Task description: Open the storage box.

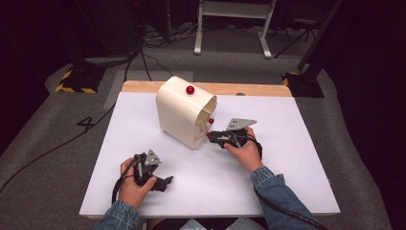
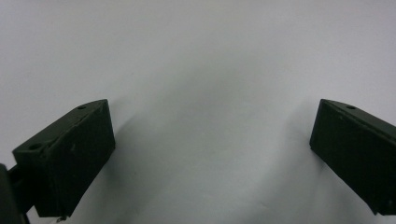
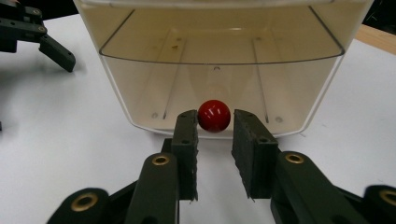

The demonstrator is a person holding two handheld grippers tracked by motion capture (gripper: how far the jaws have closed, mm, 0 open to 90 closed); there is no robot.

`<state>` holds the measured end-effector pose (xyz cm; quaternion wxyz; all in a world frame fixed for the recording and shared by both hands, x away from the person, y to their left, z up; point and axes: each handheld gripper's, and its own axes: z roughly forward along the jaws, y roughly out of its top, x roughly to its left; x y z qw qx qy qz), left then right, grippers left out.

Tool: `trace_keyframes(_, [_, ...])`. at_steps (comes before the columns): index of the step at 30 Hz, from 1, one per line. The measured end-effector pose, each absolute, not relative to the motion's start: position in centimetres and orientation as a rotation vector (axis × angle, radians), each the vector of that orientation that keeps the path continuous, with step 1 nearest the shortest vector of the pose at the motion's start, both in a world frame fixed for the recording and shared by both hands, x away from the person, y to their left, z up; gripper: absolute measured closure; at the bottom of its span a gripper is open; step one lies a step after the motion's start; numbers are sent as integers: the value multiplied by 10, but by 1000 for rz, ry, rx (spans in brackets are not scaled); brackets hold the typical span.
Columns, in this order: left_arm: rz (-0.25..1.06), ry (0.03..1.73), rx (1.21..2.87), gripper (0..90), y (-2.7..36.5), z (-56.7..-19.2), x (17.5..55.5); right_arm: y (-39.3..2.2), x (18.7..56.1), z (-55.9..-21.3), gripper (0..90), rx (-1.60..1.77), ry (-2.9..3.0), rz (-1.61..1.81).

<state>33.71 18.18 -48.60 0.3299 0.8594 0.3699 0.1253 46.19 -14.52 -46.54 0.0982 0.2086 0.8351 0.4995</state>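
Note:
A cream cabinet [image 1: 179, 112] with rounded top stands at the middle back of the white table [image 1: 287, 158], its open front turned to the right. It carries a red knob on top [image 1: 190, 89] and another on its front [image 1: 211, 121]. My right gripper [image 1: 209, 135] reaches level into the bottom of that front. In the right gripper view its pads [image 3: 187, 135] press both sides of a red ball knob [image 3: 214, 115] on a clear drawer [image 3: 140, 84]. My left gripper [image 1: 163, 182] rests near the front edge, jaws wide open [image 2: 212, 154] over bare table.
The table's far edge is a wooden strip [image 1: 258, 89]. On the grey floor beyond lie cables [image 1: 143, 57], a yellow-and-black striped base [image 1: 76, 79] and white stand legs [image 1: 230, 28]. The left gripper's jaw [image 3: 53, 46] is at the upper left of the right gripper view.

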Motion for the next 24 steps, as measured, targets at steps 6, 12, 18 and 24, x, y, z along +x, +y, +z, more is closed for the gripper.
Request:
trace_keyframes(6, [328, 968, 2248, 1, 182, -486, 337, -142, 462, -465, 739, 624, 2457, 1478])
trace_keyframes(12, [328, 968, 2248, 1, 182, -486, 337, -142, 461, -465, 744, 637, 2452, 1483])
trace_keyframes(18, [329, 967, 2248, 1, 182, -486, 337, -150, 455, -462, 745, 644, 2467, 1450])
trace_keyframes(24, [329, 968, 2249, 1, 182, -486, 337, -162, 446, -458, 745, 651, 2465, 1441])
